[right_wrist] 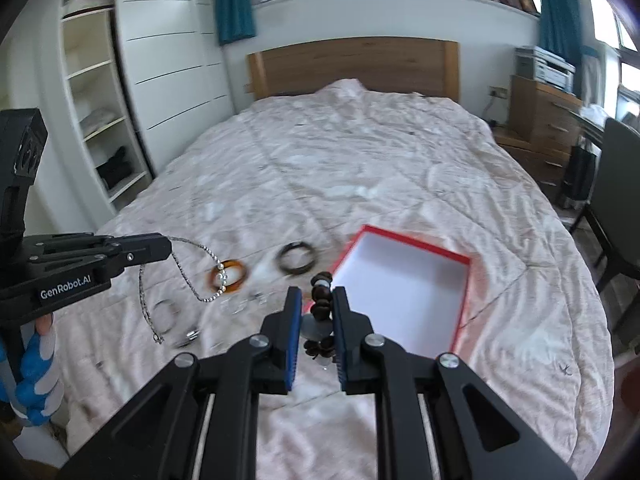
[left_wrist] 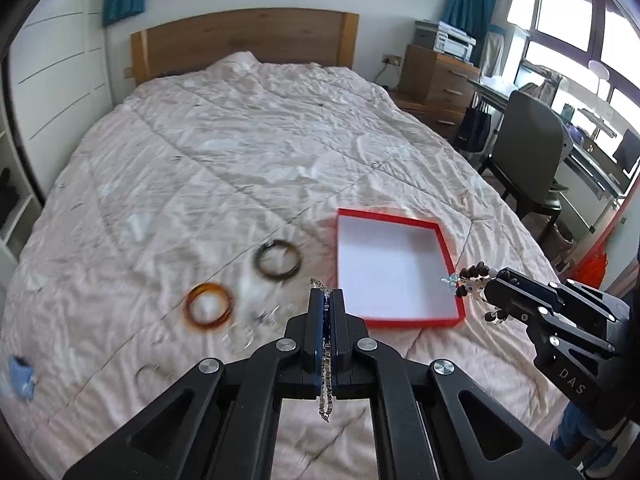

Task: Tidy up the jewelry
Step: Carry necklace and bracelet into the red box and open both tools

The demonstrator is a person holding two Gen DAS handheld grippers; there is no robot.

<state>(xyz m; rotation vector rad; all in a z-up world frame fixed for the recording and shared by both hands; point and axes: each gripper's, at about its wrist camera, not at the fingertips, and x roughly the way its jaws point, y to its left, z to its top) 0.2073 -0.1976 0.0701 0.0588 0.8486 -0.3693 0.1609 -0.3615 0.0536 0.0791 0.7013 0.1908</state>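
Between the fingers of the left gripper (left_wrist: 327, 300) a silver chain (left_wrist: 326, 360) is pinched tight, the pads closed flat on it; from the right wrist view the same chain (right_wrist: 192, 272) hangs from the tip in two loose strands above the quilt. The right gripper (right_wrist: 316, 300) has its fingers clamped on a dark wooden bead bracelet (right_wrist: 321, 292), held in the air just beside the near left corner of the red box (right_wrist: 404, 280). That box lies open on the bed (right_wrist: 360, 160), toward its near right side, white inside and with nothing in it. Left of the box, on the quilt, lie a dark bangle (right_wrist: 296, 262) and an amber bangle (right_wrist: 226, 277), close together but apart. Nearer the bed's front edge lie several small silvery pieces (right_wrist: 188, 336), too blurred to name.
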